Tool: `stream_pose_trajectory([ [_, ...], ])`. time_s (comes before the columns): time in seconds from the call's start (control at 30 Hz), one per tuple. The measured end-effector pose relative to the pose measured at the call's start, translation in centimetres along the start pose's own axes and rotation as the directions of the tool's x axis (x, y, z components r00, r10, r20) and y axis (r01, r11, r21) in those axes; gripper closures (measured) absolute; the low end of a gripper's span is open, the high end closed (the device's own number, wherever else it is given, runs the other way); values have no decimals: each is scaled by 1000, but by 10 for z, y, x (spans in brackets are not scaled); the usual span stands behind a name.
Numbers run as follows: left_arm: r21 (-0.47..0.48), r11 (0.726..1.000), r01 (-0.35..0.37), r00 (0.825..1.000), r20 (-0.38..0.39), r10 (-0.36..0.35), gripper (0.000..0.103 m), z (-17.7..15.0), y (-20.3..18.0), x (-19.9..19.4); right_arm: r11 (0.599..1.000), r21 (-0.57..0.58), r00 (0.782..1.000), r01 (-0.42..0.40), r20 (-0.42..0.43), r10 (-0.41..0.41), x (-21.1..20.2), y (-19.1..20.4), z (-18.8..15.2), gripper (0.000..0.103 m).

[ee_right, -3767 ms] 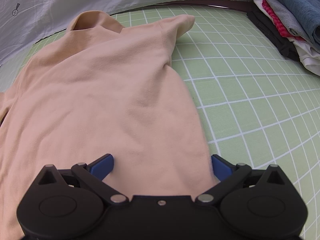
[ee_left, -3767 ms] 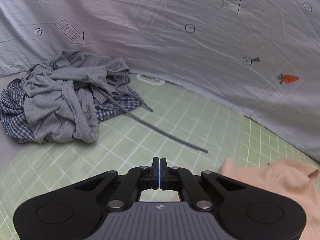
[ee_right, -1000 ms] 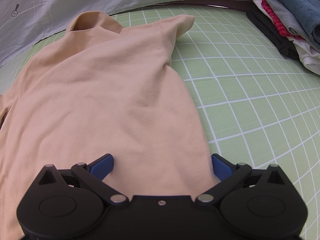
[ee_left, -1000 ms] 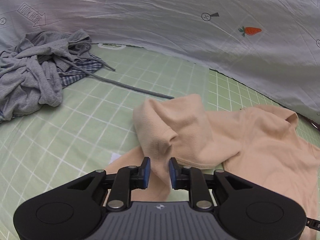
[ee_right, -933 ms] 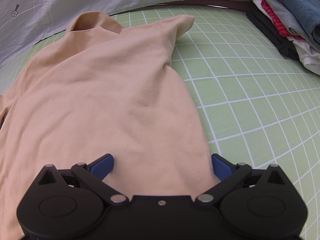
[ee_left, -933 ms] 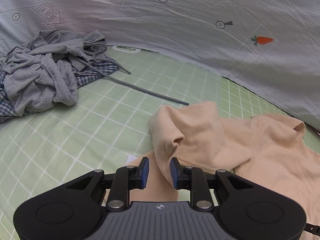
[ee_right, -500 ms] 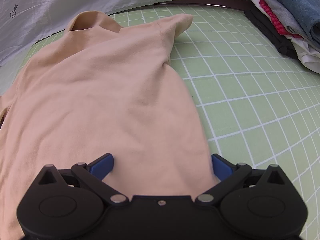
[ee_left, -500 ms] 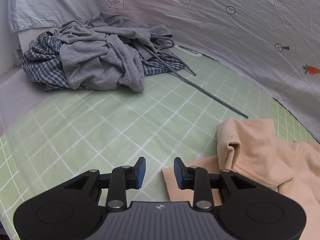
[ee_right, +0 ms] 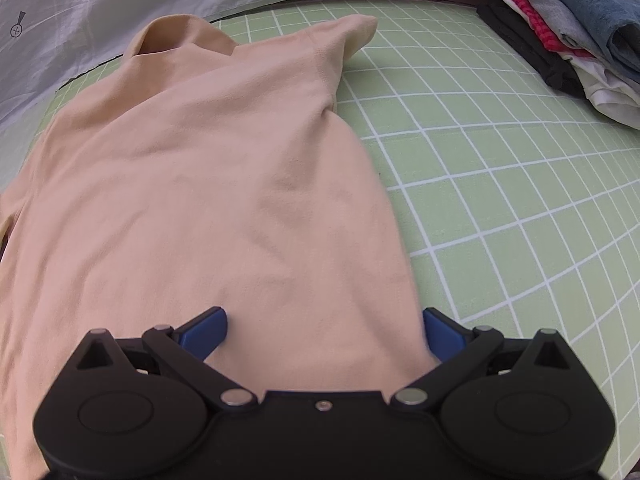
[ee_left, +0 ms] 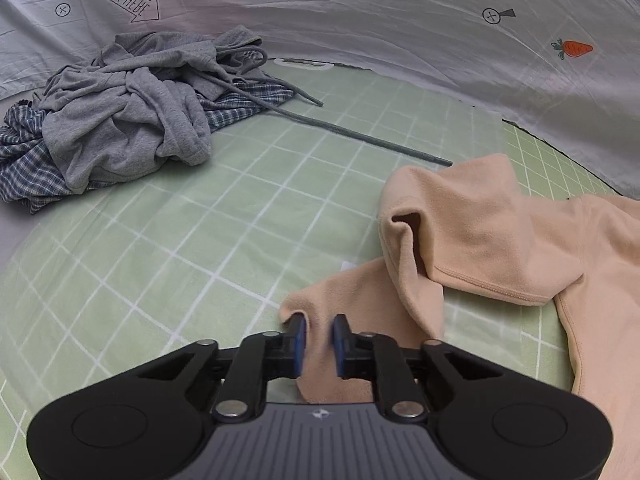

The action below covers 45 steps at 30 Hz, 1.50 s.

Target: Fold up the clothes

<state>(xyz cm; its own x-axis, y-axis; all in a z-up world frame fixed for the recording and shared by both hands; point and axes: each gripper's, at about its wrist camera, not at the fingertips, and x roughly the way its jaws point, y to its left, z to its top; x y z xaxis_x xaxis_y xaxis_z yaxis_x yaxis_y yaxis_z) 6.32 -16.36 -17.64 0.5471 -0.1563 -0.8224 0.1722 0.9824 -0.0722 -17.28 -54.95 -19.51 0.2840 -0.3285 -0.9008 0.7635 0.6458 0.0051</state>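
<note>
A peach shirt (ee_right: 208, 184) lies spread on the green grid mat (ee_right: 500, 184). In the left wrist view its sleeve (ee_left: 460, 232) is folded over toward the body, and the shirt's lower corner (ee_left: 344, 292) lies flat on the mat (ee_left: 160, 264). My left gripper (ee_left: 319, 334) has its blue-padded fingers slightly apart astride that corner's edge. My right gripper (ee_right: 324, 326) is wide open over the shirt's hem, with fabric between its fingers (ee_right: 204, 330).
A heap of grey clothes with a checked shirt (ee_left: 128, 120) and a long grey drawstring (ee_left: 360, 132) lies far left. A stack of folded clothes (ee_right: 568, 28) sits at the far right. A printed white sheet (ee_left: 400, 20) hangs behind the mat.
My left gripper let go of the sleeve, which now lies folded over. It swung left and back, and now sits over the shirt's lower corner. The right gripper has stayed put.
</note>
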Motion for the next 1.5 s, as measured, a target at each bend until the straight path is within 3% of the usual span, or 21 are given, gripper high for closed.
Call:
stream_pose_trajectory([
  [0.13, -11, 997, -78, 997, 19, 78, 96, 12, 27, -3, 1000, 1, 1000, 20, 1, -20, -2, 7, -4, 0],
  [0.37, -98, 965, -244, 967, 52, 250, 95, 34, 108, -11, 999, 3, 999, 43, 5, -43, -8, 23, -13, 0],
  [0.47, -147, 964, -222, 973, 37, 230, 95, 35, 135, -10, 999, 3, 999, 50, 3, -50, -9, 29, -16, 0],
  [0.67, -133, 962, -238, 971, -2, 240, 89, 25, 136, -6, 998, -15, 998, 54, -8, -54, -13, 39, -20, 0],
  [0.73, -164, 961, -223, 974, -7, 225, 77, 22, 135, -9, 999, -23, 999, 49, -10, -49, -14, 40, -21, 0],
  [0.83, -191, 963, -190, 981, 10, 196, 64, 19, 130, -20, 999, -24, 1000, 30, 4, -30, -18, 38, -25, 0],
  [1.03, -124, 978, -169, 982, 64, 178, 46, 9, 99, -52, 1000, -8, 998, -22, 58, 23, -33, 28, -38, 0],
  [1.2, -15, 993, -119, 989, 92, 120, 43, -12, 55, -81, 998, -9, 993, -55, 100, 56, -49, 3, -51, 0],
  [1.5, 142, 989, -34, 993, 117, 17, 34, -41, -40, -113, 997, 6, 988, -77, 131, 76, -60, -62, -54, 0],
])
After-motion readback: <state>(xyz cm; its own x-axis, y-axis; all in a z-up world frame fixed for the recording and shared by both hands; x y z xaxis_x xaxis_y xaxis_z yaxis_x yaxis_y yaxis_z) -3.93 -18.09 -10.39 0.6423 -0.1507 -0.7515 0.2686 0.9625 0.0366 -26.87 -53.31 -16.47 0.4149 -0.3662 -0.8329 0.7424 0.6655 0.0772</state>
